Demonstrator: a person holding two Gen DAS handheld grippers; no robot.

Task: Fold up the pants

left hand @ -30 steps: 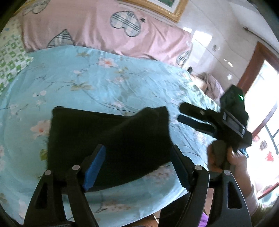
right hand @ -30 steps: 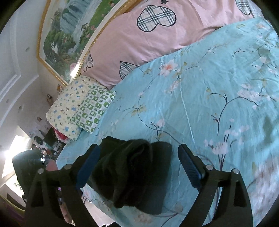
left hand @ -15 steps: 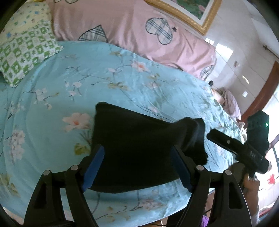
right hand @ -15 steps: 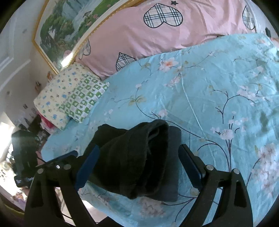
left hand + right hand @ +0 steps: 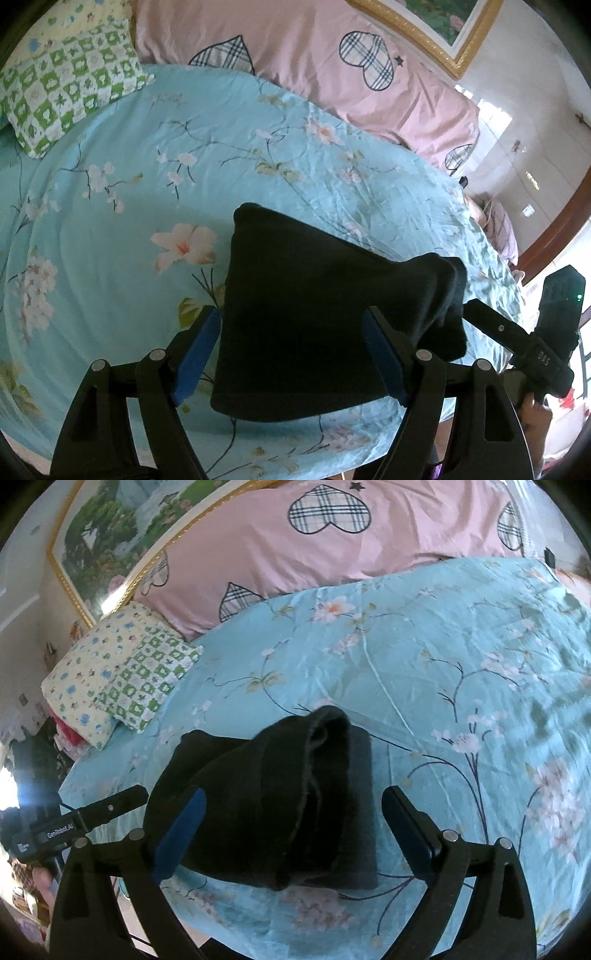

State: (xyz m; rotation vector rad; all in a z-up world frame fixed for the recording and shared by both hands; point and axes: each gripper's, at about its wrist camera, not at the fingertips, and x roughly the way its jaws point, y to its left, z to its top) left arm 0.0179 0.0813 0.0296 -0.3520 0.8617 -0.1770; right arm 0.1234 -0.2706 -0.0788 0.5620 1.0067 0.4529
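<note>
The black pants (image 5: 314, 310) lie folded into a compact bundle near the front edge of the bed; in the right wrist view (image 5: 280, 805) the top layer bulges up at one end. My left gripper (image 5: 291, 354) is open and empty, its blue-padded fingers either side of the bundle's near edge. My right gripper (image 5: 295, 834) is open and empty, straddling the bundle from the other end. The right gripper also shows in the left wrist view (image 5: 517, 339), and the left gripper in the right wrist view (image 5: 92, 816).
The bed has a light blue floral sheet (image 5: 147, 206). A pink quilt with plaid hearts (image 5: 332, 535) lies along the headboard side. Green-checked and yellow pillows (image 5: 129, 679) sit at one corner. The bed's front edge (image 5: 295, 461) is just below the pants.
Both grippers have drawn back from the pants and the views have swung, showing more of the bed. The bundle lies as before, with its top layer settled lower.
</note>
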